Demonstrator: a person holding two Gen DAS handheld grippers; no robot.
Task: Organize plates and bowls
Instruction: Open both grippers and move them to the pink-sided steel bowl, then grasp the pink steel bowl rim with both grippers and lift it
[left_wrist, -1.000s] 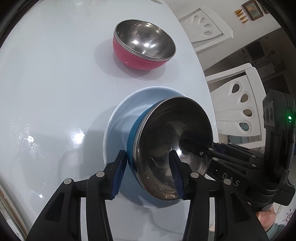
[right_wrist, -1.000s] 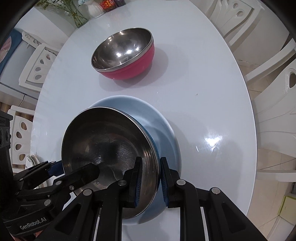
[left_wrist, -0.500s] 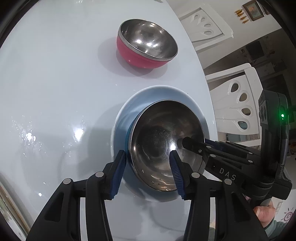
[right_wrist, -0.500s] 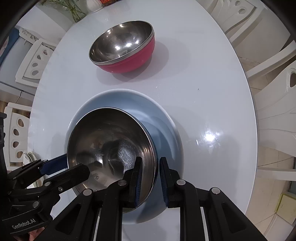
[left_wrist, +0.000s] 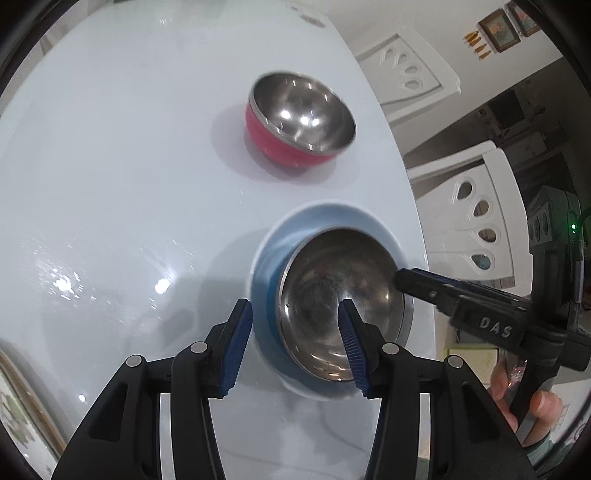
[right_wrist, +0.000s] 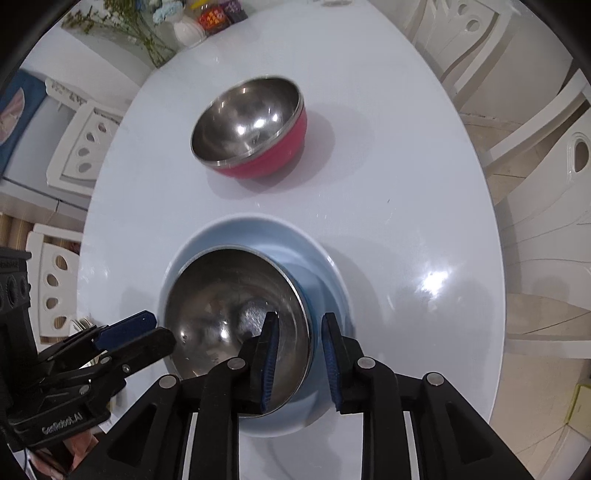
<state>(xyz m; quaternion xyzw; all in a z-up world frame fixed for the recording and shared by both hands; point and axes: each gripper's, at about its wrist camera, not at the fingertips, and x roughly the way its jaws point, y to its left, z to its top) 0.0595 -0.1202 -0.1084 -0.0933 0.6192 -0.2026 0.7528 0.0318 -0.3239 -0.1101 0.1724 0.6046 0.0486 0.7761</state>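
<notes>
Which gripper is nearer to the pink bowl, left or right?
Neither clearly; both are far from the pink bowl. The left gripper and right gripper, jaws opening, each straddle the rim of the blue bowl on the plate.

Two bowls and a plate on the counter

The near bowl (right_wrist: 236, 314) sits in the plate (right_wrist: 317, 273), toward the plate's left side in the right wrist view. The far bowl (right_wrist: 251, 125) stands alone on the counter (right_wrist: 406, 184) behind the plate, apart from it. Chairs (left_wrist: 476, 214) ring the counter's edge.
</notes>
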